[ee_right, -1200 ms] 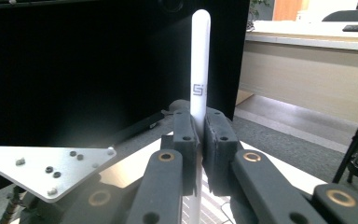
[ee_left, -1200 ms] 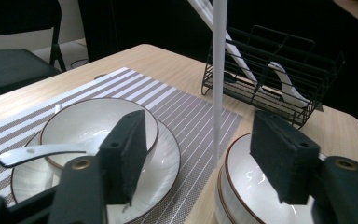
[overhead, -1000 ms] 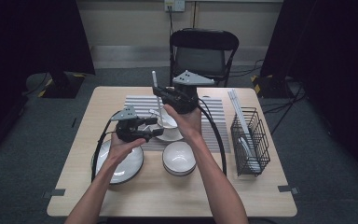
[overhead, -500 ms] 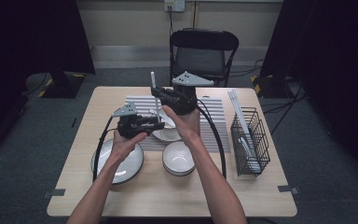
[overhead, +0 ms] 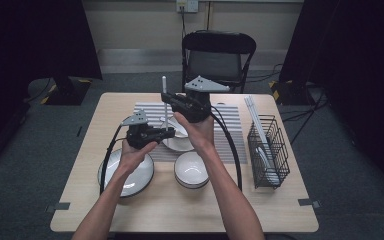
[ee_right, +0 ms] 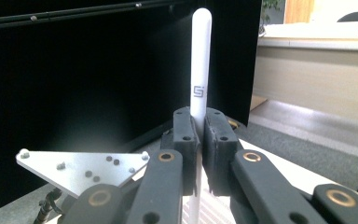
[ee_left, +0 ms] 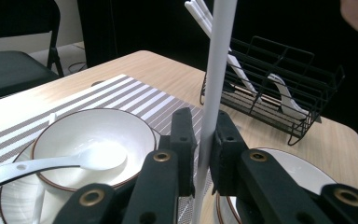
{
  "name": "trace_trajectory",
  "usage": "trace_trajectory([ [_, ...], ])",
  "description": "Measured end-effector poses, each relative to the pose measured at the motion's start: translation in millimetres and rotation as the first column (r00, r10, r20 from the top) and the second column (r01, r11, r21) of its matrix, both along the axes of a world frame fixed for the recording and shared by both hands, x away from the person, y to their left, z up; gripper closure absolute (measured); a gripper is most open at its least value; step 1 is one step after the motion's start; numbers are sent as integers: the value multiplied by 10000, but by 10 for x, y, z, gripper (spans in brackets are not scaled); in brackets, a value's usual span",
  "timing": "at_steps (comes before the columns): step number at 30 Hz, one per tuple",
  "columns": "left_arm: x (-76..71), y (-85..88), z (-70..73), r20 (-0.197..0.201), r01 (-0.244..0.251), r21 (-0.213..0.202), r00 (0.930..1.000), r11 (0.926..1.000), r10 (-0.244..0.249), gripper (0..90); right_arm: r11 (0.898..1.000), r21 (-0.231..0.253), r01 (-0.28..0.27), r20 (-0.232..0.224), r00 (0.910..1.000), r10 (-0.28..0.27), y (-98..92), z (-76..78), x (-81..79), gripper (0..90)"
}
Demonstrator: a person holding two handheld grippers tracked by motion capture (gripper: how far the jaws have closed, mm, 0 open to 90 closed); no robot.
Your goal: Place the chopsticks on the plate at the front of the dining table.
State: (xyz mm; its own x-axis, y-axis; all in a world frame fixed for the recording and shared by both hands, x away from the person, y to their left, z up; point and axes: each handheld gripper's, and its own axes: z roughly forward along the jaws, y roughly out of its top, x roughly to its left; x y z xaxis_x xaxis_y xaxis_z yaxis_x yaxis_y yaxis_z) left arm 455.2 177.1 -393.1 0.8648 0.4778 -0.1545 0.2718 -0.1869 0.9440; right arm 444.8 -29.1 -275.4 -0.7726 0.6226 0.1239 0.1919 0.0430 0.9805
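Observation:
A white chopstick (overhead: 164, 102) stands upright above the table. My right gripper (overhead: 166, 96) is shut on its upper part; in the right gripper view the chopstick (ee_right: 200, 70) rises from between the pads of that gripper (ee_right: 199, 119). My left gripper (overhead: 171, 132) grips the same stick lower down. Its jaws have just been closing, and in the left gripper view the chopstick (ee_left: 216, 70) is pinched between that gripper's (ee_left: 200, 126) pads. Below sits a white bowl (ee_left: 93, 140) on a saucer, with a white spoon (ee_left: 51, 163) in it.
A striped placemat (overhead: 230, 130) lies mid-table. A rimmed plate (overhead: 125, 172) is at front left and a second bowl (overhead: 191, 170) at front centre. A black wire rack (overhead: 267, 150) at the right holds chopsticks and a spoon. A folding chair (overhead: 217, 55) stands behind the table.
The left gripper's jaws have drawn together onto the lower part of the chopstick. Both hands have stayed where they were, and the right gripper keeps its hold.

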Motion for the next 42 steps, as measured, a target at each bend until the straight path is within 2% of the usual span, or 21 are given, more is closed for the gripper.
trace_trajectory([
  [1,0,15,-1,26,10,-34,10000,10000,-9,845,10000,-85,15,105,9999,-14,10,13,-10,851],
  [7,-20,23,-3,26,64,33,10000,10000,-64,856,10000,-37,17,85,10000,-17,-1,1,8,844],
  [8,-31,23,-4,214,-101,113,9997,9999,99,860,10000,-72,11,99,10000,-10,2,-3,8,838],
  [9,-31,23,-4,214,-101,113,9997,9999,99,861,10000,-72,11,99,10000,-10,2,-3,8,838],
  [10,-34,33,-4,238,-233,107,9995,9997,231,861,9999,-105,10,102,9999,-9,8,-16,15,756],
  [11,-22,41,-12,51,-85,-140,10000,9999,86,861,9999,-153,3,81,10000,-2,10,-22,16,735],
  [12,-9,62,-22,50,-106,57,9999,9999,105,861,9998,-191,-12,115,9999,14,12,-31,19,727],
  [13,-9,62,-22,50,-106,57,9999,9999,105,862,9998,-191,-12,115,9999,14,12,-31,19,727],
  [15,-6,93,-27,44,-137,167,9999,9998,136,861,9990,-450,-14,119,9999,19,28,-59,11,656],
  [17,-14,116,-22,56,-159,124,9999,9998,158,862,9985,-539,-99,67,9999,102,29,-98,17,603],
  [18,-15,130,-14,112,-164,237,9998,9996,162,861,9981,-603,-117,48,9999,121,30,-122,20,582],
  [20,-17,145,-9,73,-183,113,9998,9998,183,861,9971,-758,-105,-24,9999,103,40,-168,30,551],
  [22,-19,161,-3,117,-188,197,9998,9996,185,862,9957,-919,-108,-52,9999,103,63,-234,32,536],
  [25,-29,165,-10,128,-217,247,9997,9995,214,862,9930,-1180,-91,-46,10000,86,99,-297,33,533],
  [29,-37,176,-24,45,-227,89,9997,9997,227,861,9909,-1345,-106,-95,9999,94,126,-349,40,540],
  [32,-52,175,-28,11,-211,234,9998,9995,211,862,9869,-1606,-180,-2,9998,182,141,-392,43,566],
  [37,-62,220,-11,12,-197,190,9998,9996,197,862,9869,-1606,-126,-32,9999,123,130,-420,52,570],
  [42,-69,274,-2,43,-285,156,9996,9995,285,861,9904,-1382,-16,-14,10000,14,128,-430,69,569],
])
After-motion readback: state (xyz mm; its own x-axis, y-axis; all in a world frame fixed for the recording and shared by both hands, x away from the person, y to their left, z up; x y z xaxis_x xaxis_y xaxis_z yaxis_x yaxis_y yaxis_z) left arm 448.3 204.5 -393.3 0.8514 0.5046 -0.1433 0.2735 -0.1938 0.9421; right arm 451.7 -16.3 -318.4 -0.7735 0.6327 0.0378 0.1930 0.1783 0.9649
